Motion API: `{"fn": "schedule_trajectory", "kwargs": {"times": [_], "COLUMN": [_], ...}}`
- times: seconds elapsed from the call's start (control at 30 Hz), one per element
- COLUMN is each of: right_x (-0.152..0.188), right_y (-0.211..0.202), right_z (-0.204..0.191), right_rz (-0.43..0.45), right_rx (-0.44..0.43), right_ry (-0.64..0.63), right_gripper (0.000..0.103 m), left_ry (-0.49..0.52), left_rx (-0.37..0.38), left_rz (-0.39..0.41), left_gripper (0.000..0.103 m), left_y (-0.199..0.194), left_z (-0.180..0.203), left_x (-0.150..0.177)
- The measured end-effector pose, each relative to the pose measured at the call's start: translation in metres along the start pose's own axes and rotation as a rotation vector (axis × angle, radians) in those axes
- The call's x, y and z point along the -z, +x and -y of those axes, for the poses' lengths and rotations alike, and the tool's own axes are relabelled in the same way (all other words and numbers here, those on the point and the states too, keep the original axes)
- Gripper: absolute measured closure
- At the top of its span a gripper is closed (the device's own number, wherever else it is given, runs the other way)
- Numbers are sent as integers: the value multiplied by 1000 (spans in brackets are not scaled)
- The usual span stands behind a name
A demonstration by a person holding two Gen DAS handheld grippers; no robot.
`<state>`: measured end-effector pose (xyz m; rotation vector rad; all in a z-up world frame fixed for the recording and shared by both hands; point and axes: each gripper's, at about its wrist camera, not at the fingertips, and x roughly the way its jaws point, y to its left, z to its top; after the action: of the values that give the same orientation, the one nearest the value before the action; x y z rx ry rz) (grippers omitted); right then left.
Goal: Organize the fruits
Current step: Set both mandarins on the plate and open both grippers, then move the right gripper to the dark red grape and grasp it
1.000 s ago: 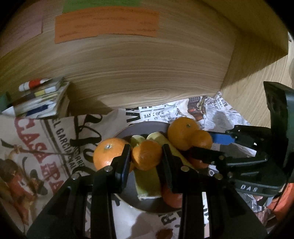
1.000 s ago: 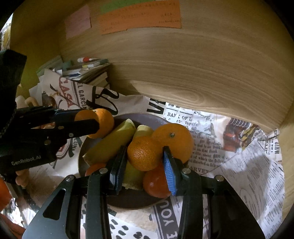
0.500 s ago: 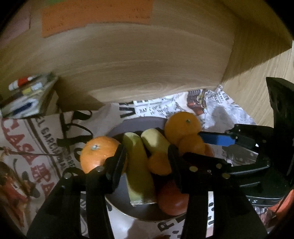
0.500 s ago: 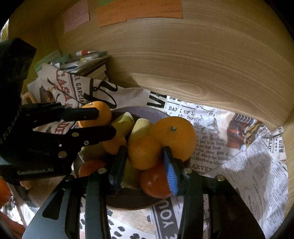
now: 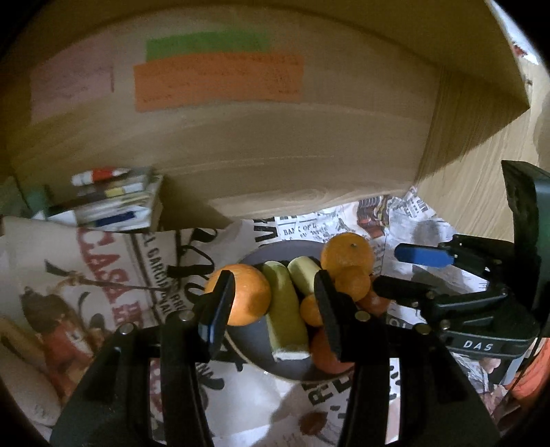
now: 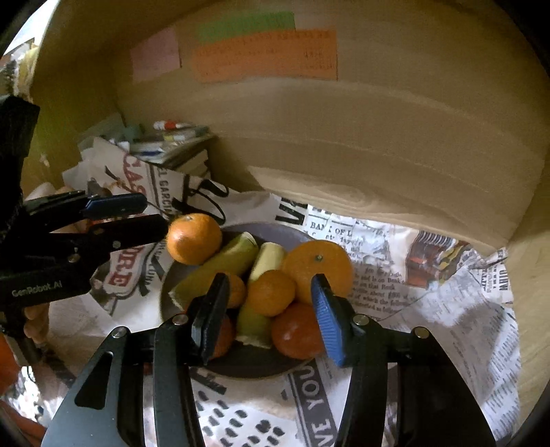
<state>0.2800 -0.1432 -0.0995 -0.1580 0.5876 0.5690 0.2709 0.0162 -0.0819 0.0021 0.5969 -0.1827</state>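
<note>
Wooden panelling (image 6: 378,144) curved behind everything, with an orange paper note (image 6: 264,55), a green strip (image 6: 245,22) and a pale pink slip (image 6: 154,55) stuck high on it. Newspaper (image 6: 429,275) covered the surface below, creased and printed with headlines and red lettering. Against the wall to the left lay a stack of books or booklets (image 5: 113,203) with a red-and-white marker (image 5: 98,174) on top.

At the middle of the newspaper sat a dark round plate (image 6: 261,364) holding the fruit. 2 pale green banana pieces (image 6: 223,264) lay across it, a large orange (image 6: 318,268) rested at its far right side, and another orange (image 6: 193,238) sat at its left rim. Smaller mandarins (image 6: 271,292) were piled in the centre, with a redder one (image 6: 297,331) nearest the right wrist camera.

Left gripper (image 5: 271,299) was released, its jaws parted and nothing pressed between the pads; the plate's fruit showed in the gap beyond them. Right gripper (image 6: 270,306) was likewise released, its fingers (image 6: 326,323) standing apart, clear of the mandarins seen between them.
</note>
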Motion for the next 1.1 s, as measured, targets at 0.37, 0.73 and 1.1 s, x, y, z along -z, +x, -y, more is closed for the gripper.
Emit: {"fn": "schedule_trajectory", "kwargs": {"times": [0.37,0.73,1.1], "right_x": [7,27,48], "right_y": [-36,-36,-3], "right_z": [-29,-59,-89], "right_rz": [50,12,-99], "right_rx": [-7,-41,-96], "right_ry": [-19,-29,-39], "right_gripper": [57,56,56], "left_ry": [-15,-38,-84], "left_rx": [-45,-93,-93], "left_rz": [58,67,-25], "left_gripper": [49,41,41], "left_y": [-53,-83,-74], "left_z": [-7,-22,-43], "left_x": [22,57,97]}}
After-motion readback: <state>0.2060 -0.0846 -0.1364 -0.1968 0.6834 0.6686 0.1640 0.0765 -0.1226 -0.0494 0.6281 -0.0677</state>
